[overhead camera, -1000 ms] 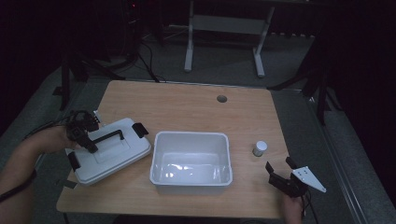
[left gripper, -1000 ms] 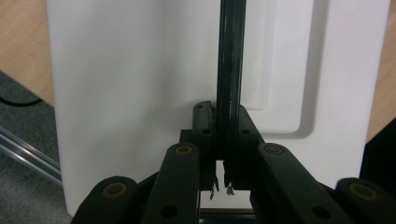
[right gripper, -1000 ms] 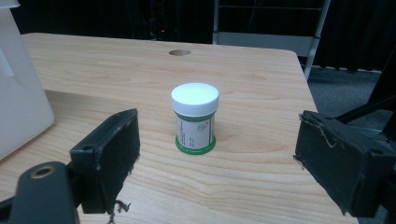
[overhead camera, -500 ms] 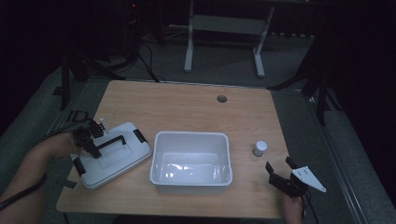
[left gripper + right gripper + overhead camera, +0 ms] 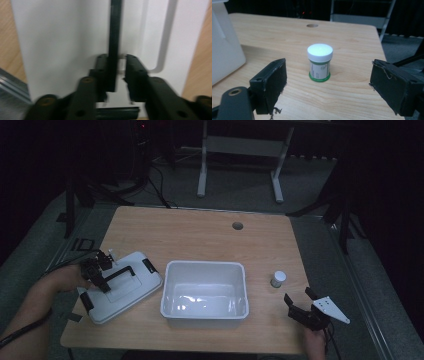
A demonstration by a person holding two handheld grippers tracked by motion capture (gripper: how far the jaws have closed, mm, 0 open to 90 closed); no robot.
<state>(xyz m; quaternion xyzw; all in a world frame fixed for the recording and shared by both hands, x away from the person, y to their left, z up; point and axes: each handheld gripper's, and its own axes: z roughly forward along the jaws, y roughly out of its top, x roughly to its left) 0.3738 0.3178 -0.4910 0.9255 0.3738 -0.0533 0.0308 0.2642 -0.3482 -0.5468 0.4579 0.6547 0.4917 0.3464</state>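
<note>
Now: left gripper (image 5: 101,272) clamped on lid handle (image 5: 114,45) | right gripper (image 5: 328,87) wide, facing jar (image 5: 320,62)

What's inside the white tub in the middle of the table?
The white tub looks empty: only its bare, glossy floor shows in the high view. The strip of floor just behind its near wall is hidden by that wall.

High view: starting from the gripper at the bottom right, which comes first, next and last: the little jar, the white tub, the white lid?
From the right gripper:
1. Little jar, just ahead of it, slightly left.
2. White tub, mid-table, to its left.
3. White lid, far left, under the left gripper.
</note>
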